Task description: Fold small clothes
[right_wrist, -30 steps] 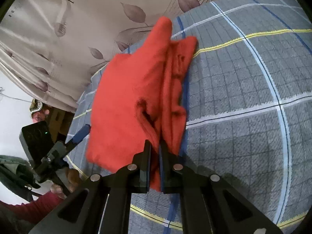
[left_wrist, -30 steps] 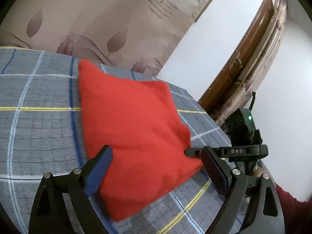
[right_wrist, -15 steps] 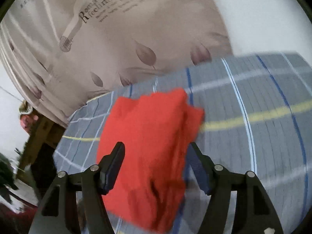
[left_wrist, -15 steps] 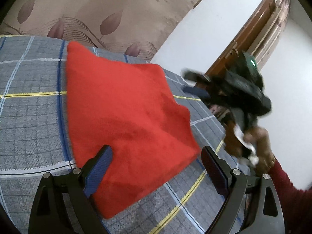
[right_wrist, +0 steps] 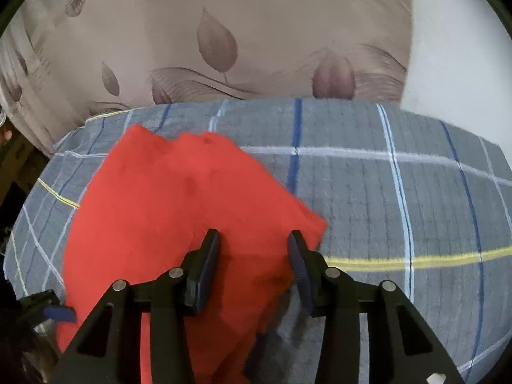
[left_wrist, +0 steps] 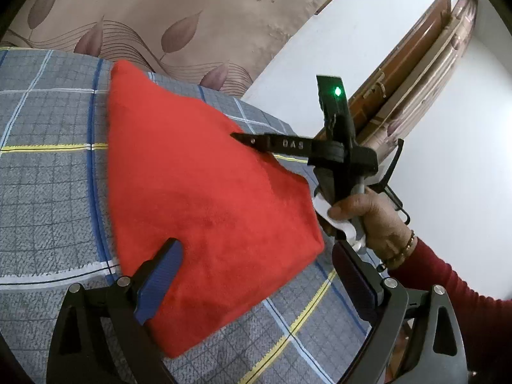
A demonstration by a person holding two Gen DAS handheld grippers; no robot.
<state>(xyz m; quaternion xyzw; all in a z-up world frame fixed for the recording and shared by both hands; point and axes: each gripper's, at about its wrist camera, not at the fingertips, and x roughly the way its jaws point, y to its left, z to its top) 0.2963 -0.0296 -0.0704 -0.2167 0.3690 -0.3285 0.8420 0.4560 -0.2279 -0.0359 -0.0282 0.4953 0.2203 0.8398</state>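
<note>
A folded red cloth (left_wrist: 204, 198) lies flat on the grey plaid bed cover (left_wrist: 44, 192). It also shows in the right wrist view (right_wrist: 166, 208). My left gripper (left_wrist: 256, 275) is open and empty, its fingers straddling the cloth's near corner just above it. My right gripper (right_wrist: 252, 249) is open and empty, hovering over the cloth's right side. In the left wrist view the right gripper (left_wrist: 243, 137) reaches in from the right, held by a hand (left_wrist: 374, 220) in a red sleeve.
A beige leaf-print curtain (right_wrist: 224, 48) hangs behind the bed. A white wall (left_wrist: 320, 64) and a wooden door frame (left_wrist: 409, 73) stand to the right. The plaid cover (right_wrist: 400, 208) stretches to the right of the cloth.
My right gripper let go of the cloth, opened, lifted away, then came back over the cloth's right side. The cloth now lies flat. My left gripper stayed open.
</note>
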